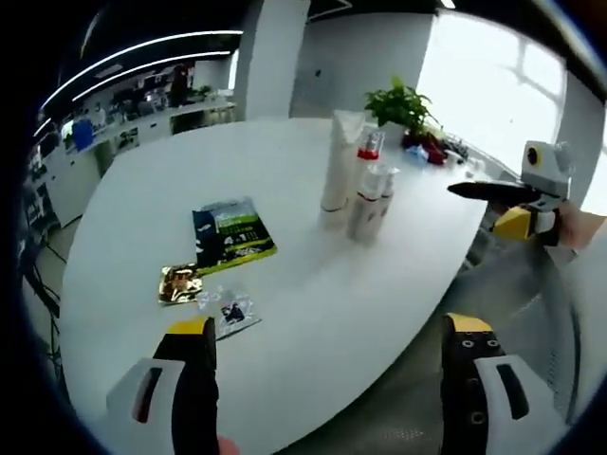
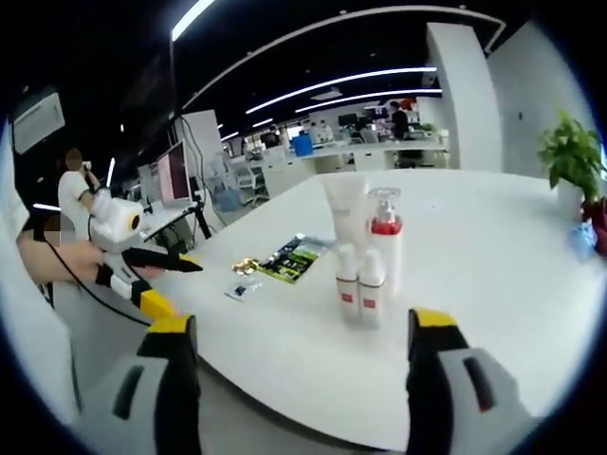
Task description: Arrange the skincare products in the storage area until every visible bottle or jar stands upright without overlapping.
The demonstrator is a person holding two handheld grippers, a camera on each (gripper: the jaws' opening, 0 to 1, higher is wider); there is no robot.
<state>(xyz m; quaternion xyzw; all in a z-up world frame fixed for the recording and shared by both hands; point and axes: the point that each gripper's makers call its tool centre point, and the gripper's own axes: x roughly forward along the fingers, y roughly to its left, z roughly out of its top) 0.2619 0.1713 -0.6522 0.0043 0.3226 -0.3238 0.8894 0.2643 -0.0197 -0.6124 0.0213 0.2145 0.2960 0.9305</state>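
White office table (image 1: pixel 313 284) carries upright bottles (image 1: pixel 368 199); both claws gape, empty.

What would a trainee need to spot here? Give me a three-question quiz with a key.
1. True or false: the tall white tube lies flat on the white table.
2. How many small white bottles with red labels stand in front of the red-collared pump bottle?
3. The dark green sachet is: A) stacked on the bottles B) flat on the table, apart from them C) held by the left gripper.

Key: 1 false; 2 two; 3 B.
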